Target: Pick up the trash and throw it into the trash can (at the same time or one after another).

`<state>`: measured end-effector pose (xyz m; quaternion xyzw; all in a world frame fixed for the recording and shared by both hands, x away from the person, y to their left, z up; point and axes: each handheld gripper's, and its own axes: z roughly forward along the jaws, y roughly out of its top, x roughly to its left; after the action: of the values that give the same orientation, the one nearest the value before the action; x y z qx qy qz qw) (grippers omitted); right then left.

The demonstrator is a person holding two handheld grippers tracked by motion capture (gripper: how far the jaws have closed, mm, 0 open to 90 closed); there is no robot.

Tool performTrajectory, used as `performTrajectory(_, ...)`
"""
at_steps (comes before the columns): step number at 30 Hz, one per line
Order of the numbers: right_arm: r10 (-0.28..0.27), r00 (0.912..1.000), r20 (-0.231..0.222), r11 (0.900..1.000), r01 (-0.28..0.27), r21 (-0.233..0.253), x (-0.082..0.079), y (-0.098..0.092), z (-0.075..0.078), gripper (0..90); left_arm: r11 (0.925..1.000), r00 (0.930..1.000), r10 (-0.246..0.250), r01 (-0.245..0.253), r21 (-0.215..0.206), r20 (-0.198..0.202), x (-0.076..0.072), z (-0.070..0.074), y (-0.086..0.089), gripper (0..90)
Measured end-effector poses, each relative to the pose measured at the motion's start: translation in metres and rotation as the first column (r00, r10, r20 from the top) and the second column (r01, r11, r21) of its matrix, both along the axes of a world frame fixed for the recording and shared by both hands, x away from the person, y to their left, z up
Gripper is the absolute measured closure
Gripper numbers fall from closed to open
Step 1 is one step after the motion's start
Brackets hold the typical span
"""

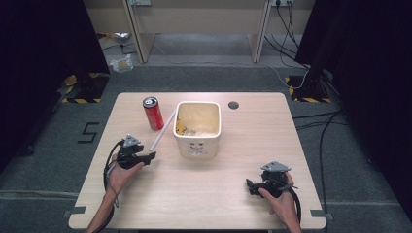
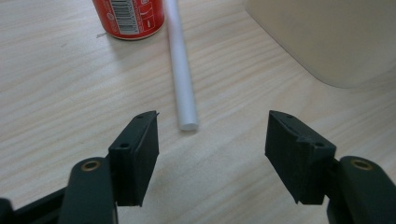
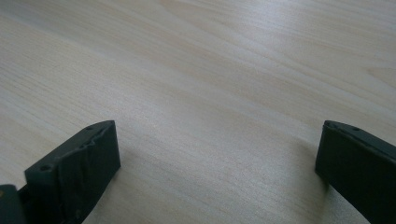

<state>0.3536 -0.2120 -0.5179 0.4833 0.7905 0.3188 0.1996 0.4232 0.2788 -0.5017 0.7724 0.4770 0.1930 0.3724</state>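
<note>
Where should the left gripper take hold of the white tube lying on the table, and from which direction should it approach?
Probably near the close end of the white tube, coming from above with the left gripper. The tube lies flat on the table, so one jaw could go down on each long side. Its far part runs between the red can and the cream bin, where space is tighter.

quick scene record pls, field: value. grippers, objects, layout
surface: wooden table
left gripper: open, jaws apart, aimed at the near end of the white tube, not touching it
right gripper: open, low over bare table at the near right, holding nothing
white tube: lies flat between the can and the bin
red can: upright, left of the tube
cream bin: mid-table, open top, some scraps inside
table hole: behind the bin, to the right
</note>
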Motion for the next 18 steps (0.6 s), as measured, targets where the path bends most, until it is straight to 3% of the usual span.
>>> performTrajectory(18, 0.004, 1.0, 0.002, 1.0, -0.004, -0.001, 0.0, 0.0, 0.0, 0.0, 0.9999, 1.0, 0.007, -0.007, 0.015, -0.007, 0.028, -0.002, -0.007, 50.9)
